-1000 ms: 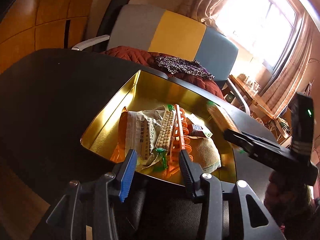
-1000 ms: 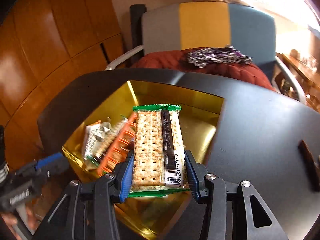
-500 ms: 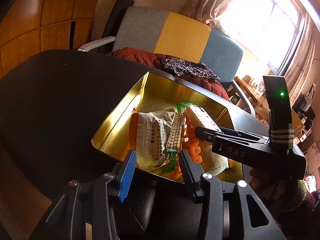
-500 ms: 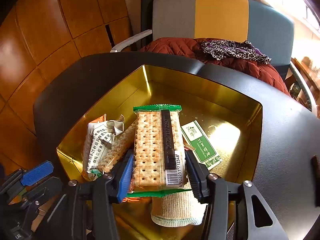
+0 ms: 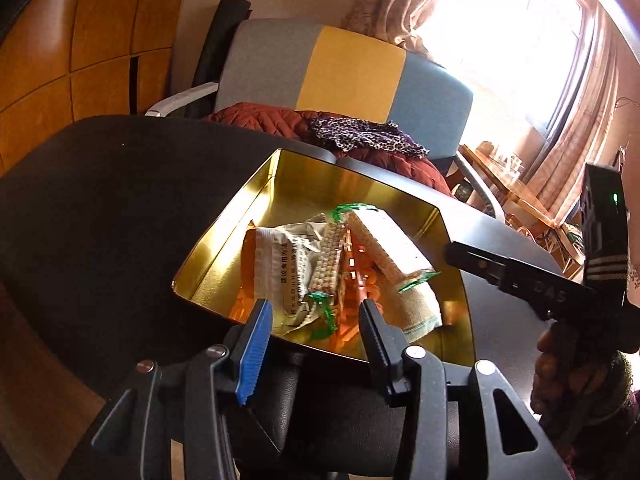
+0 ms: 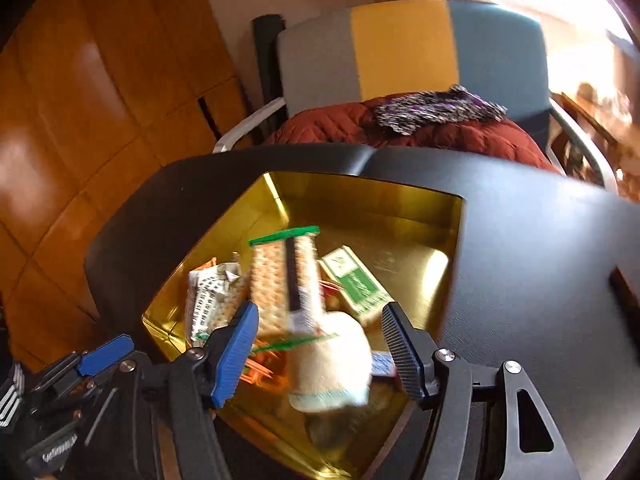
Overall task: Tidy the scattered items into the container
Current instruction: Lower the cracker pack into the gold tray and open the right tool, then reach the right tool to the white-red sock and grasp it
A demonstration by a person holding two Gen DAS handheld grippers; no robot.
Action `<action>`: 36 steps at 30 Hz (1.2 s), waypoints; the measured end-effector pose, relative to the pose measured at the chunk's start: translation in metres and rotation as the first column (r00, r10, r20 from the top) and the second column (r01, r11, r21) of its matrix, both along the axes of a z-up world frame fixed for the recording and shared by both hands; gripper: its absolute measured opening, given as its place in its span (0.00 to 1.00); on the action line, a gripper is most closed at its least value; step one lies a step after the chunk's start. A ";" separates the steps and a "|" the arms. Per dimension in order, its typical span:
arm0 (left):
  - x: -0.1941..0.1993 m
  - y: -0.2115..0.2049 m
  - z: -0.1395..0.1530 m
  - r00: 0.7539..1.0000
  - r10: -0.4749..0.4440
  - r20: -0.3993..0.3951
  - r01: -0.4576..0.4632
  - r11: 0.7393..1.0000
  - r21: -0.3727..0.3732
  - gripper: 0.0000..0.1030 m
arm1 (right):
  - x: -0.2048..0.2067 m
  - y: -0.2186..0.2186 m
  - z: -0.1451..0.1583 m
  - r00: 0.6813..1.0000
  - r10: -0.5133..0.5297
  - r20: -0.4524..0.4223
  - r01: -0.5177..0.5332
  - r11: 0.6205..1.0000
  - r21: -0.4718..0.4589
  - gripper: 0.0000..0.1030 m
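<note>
One cracker pack [image 6: 286, 276] just dropped: my left tongs [image 5: 312, 324] hover half-spread and empty at the tin [image 5: 256, 216] rim, lower centre; my right tongs [image 6: 320, 332] are opening, pack released, lying mid-frame inside.

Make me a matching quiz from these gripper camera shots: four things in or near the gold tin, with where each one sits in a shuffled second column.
1. cracker pack
2. green card
3. rolled cloth
4. leopard-print fabric

A. on the red quilt on the chair
B. flat on the tin floor, right of the crackers
C. atop the pile, between the opening right gripper pads
D. near end of the tin, under the crackers' end

Pairs: 1-C, 2-B, 3-D, 4-A
</note>
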State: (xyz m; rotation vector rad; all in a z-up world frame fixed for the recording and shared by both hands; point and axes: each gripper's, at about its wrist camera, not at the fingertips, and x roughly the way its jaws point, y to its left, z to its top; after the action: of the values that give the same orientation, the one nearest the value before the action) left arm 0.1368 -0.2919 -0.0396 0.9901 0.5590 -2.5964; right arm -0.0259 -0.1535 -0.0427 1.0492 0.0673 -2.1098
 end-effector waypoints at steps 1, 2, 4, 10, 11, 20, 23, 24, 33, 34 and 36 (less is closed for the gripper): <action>-0.001 0.004 0.001 1.000 -0.011 -0.002 0.011 1.000 0.000 0.44 | -0.003 0.014 -0.001 1.000 -0.027 0.007 0.027 1.000 -0.006 0.63; -0.003 0.008 0.003 1.000 -0.024 -0.004 0.024 1.000 0.001 0.45 | -0.006 0.031 -0.002 0.998 -0.061 0.008 0.061 0.998 -0.004 0.63; -0.008 0.018 0.005 0.999 -0.048 -0.008 0.048 0.999 0.003 0.46 | -0.015 0.068 -0.006 0.990 -0.140 0.011 0.140 0.990 0.003 0.63; -0.035 0.062 0.012 0.984 -0.179 0.008 0.179 0.984 -0.007 0.46 | -0.046 0.193 -0.027 0.910 -0.411 0.059 0.411 0.912 0.018 0.64; -0.041 0.072 0.012 0.978 -0.207 0.016 0.207 0.978 -0.014 0.46 | -0.049 0.215 -0.031 0.887 -0.457 0.070 0.457 0.889 0.021 0.64; -0.097 0.162 -0.006 0.891 -0.438 0.116 0.437 0.899 0.032 0.47 | -0.071 0.345 -0.052 0.760 -0.646 0.074 0.643 0.764 0.058 0.65; -0.117 0.191 -0.012 0.860 -0.487 0.153 0.490 0.872 0.019 0.47 | -0.097 0.366 -0.041 0.745 -0.665 0.052 0.664 0.747 0.042 0.69; -0.124 0.200 -0.012 0.851 -0.500 0.163 0.504 0.864 0.018 0.47 | -0.106 0.372 -0.037 0.741 -0.671 0.044 0.669 0.742 0.037 0.70; -0.196 0.250 -0.022 0.793 -0.570 0.215 0.573 0.818 0.058 0.51 | -0.182 0.399 -0.027 0.734 -0.680 -0.006 0.678 0.731 0.079 0.74; -0.207 0.254 -0.023 0.790 -0.574 0.217 0.574 0.816 0.069 0.51 | -0.187 0.399 -0.028 0.734 -0.679 -0.008 0.676 0.731 0.089 0.74; -0.230 0.263 -0.024 0.785 -0.580 0.219 0.576 0.813 0.088 0.51 | -0.203 0.400 -0.032 0.739 -0.673 -0.018 0.671 0.733 0.112 0.74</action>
State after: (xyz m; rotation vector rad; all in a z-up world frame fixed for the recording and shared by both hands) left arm -0.0933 -0.0286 -0.0638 1.6742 0.2296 -2.9111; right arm -0.2291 0.2464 -0.0743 1.3015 -0.2529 -2.7715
